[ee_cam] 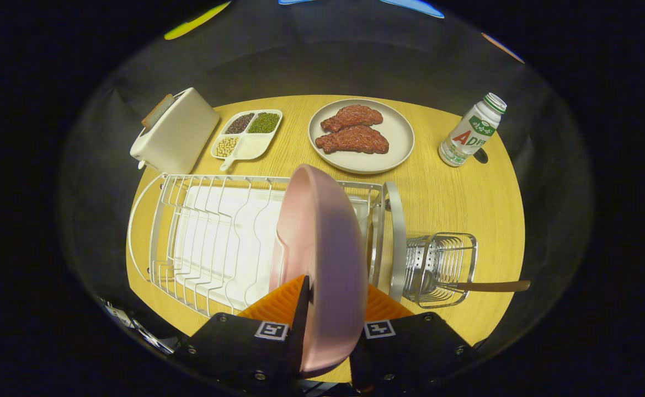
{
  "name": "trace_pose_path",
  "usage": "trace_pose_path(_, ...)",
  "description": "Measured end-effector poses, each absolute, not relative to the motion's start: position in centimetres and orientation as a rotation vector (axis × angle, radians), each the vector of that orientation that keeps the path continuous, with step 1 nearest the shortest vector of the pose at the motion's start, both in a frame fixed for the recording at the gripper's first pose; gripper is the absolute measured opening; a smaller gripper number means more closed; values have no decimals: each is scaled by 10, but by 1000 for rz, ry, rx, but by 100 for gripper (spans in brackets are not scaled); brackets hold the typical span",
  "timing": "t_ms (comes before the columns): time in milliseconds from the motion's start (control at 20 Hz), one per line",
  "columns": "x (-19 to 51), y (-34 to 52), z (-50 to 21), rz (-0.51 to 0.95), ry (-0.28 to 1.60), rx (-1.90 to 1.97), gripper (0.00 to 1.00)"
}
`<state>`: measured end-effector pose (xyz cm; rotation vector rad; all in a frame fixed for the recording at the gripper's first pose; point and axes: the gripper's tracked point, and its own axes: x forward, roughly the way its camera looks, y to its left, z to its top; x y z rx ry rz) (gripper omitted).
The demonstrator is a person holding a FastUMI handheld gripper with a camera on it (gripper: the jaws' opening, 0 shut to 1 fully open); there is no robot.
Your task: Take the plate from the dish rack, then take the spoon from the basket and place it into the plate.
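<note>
Gripping pink plate (pixel 319 259), tongs (pixel 333 303) closed

Toaster (pixel 176 132), bean tray (pixel 246 137), perhaps meat plate (pixel 361 135), bottle (pixel 472 131).

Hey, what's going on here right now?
A person's handheld tool is shut on the rim of a pink plate, held on edge over the white dish rack. The spoon sits in the wire basket beside the rack, untouched. Beyond are a toaster, a plate of meat and a bottle.
</note>
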<state>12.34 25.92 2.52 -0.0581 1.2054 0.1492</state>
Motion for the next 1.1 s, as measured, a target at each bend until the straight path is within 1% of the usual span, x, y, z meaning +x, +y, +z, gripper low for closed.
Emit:
trace_pose_path(200, 133, 257, 44, 99, 1164, -180, 35)
trace_pose_path(300, 135, 259, 59, 77, 1163, -232, 31)
trace_pose_path(350, 137, 260, 50, 70, 1162, -251, 31)
trace_pose_path(650, 132, 267, 60, 15, 1135, -346, 31)
trace_pose_path(900, 120, 261, 68, 11, 1153, -340, 31)
trace_pose_path(1100, 103, 259, 80, 39, 1171, -214, 31)
